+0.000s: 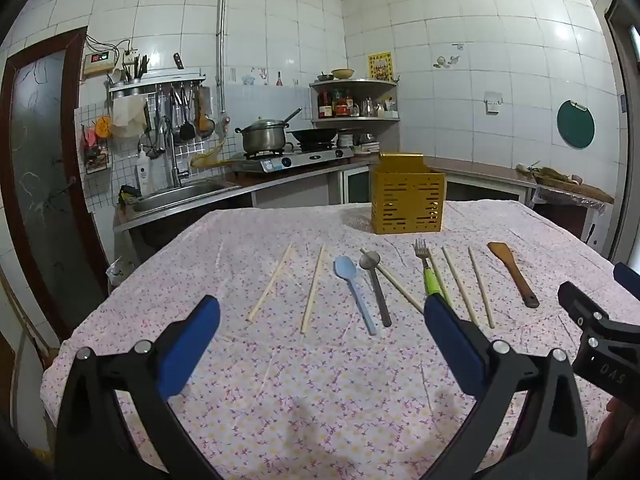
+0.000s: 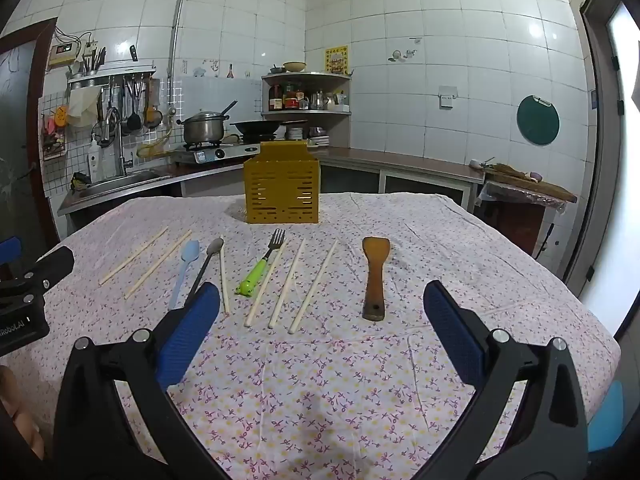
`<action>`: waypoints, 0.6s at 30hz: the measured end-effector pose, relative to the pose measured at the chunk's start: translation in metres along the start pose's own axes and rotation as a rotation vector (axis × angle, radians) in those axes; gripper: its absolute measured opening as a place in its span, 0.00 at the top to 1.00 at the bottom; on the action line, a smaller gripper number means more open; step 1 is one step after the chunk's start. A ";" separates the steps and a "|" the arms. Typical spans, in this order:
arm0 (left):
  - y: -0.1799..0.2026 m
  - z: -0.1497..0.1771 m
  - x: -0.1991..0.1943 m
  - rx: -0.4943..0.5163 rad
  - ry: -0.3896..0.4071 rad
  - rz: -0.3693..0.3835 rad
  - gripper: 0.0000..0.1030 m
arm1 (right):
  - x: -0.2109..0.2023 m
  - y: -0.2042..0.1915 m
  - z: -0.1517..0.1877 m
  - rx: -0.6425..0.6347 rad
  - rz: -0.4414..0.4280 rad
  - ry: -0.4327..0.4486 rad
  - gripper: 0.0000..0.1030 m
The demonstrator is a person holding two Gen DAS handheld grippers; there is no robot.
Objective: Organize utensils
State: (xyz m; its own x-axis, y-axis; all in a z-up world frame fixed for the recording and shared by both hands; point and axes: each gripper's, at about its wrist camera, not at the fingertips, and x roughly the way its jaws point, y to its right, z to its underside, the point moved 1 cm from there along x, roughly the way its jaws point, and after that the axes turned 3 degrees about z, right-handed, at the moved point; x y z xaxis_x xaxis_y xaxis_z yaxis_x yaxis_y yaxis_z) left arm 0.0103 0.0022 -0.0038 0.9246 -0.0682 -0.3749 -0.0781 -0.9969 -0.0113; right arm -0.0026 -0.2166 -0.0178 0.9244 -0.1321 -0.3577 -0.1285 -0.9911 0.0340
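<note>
Your right gripper [image 2: 322, 312] and left gripper [image 1: 322, 320] gape wide, empty; crowded chopsticks [image 2: 314, 286] near the fork [image 2: 264, 264] invite double grabs.

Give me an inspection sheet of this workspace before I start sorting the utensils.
Surface: floral tablecloth, wrinkled.
Job's things: yellow slotted holder upright at the back; chopsticks, blue spoon, metal spoon, green-handled fork, wooden spatula lying loose in front.
Clutter: nothing seen.
Grippers: left hand-held gripper and right hand-held gripper open, holding nothing.
Cables: nothing seen on the table.
Surroundings: sink, stove with pot.
</note>
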 end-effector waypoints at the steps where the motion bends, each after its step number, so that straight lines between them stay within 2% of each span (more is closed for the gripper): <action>1: -0.002 0.000 0.001 -0.006 -0.003 0.005 0.03 | -0.001 0.000 0.000 -0.001 0.005 0.006 0.04; 2: -0.003 0.000 0.002 -0.011 -0.007 0.008 0.03 | 0.000 0.000 0.000 -0.005 0.003 -0.001 0.04; 3: 0.002 0.000 0.000 0.030 0.013 -0.013 0.03 | 0.000 0.000 0.000 -0.005 0.005 0.000 0.04; 18: -0.001 -0.001 0.001 0.024 0.009 -0.016 0.03 | 0.000 0.001 -0.001 -0.004 0.003 0.004 0.04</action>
State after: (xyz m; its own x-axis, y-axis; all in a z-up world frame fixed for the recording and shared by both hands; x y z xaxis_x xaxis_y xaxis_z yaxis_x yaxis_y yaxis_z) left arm 0.0117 0.0026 -0.0034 0.9291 -0.0530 -0.3660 -0.0725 -0.9966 -0.0397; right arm -0.0023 -0.2172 -0.0170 0.9254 -0.1349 -0.3541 -0.1296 -0.9908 0.0386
